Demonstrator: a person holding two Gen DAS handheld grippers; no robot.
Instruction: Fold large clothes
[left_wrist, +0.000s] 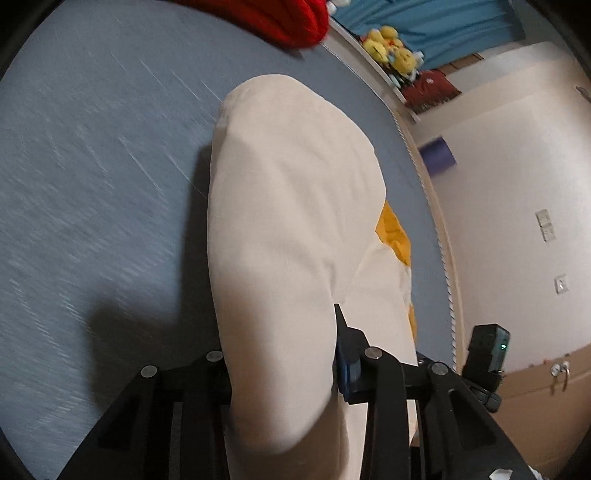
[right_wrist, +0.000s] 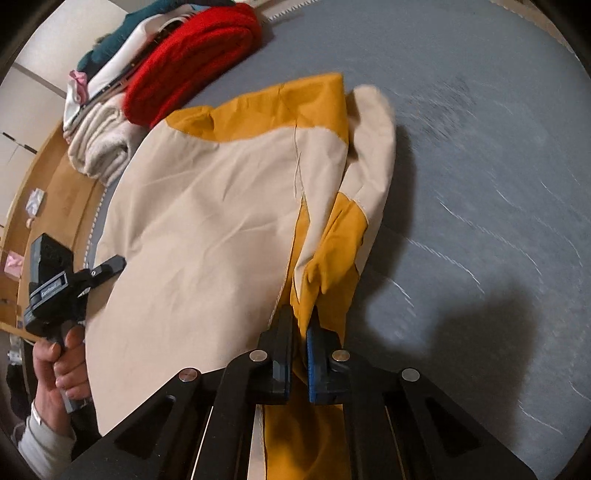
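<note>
A large cream and mustard-yellow garment (right_wrist: 207, 221) hangs lifted above the grey-blue bed surface (right_wrist: 480, 184). My right gripper (right_wrist: 300, 332) is shut on a mustard fold of it, with a sleeve drooping ahead. In the left wrist view the cream cloth (left_wrist: 288, 229) drapes over my left gripper (left_wrist: 295, 350) and hides its left finger; the right finger (left_wrist: 345, 343) presses against the cloth. The left gripper also shows in the right wrist view (right_wrist: 107, 266), held in a hand at the garment's left edge.
Folded clothes are stacked at the far edge: a red knit (right_wrist: 195, 59), a cream towel (right_wrist: 99, 147), teal and white pieces. Yellow plush toys (left_wrist: 391, 48) sit on a shelf. The bed's edge (left_wrist: 439, 236) meets a white wall and wooden floor.
</note>
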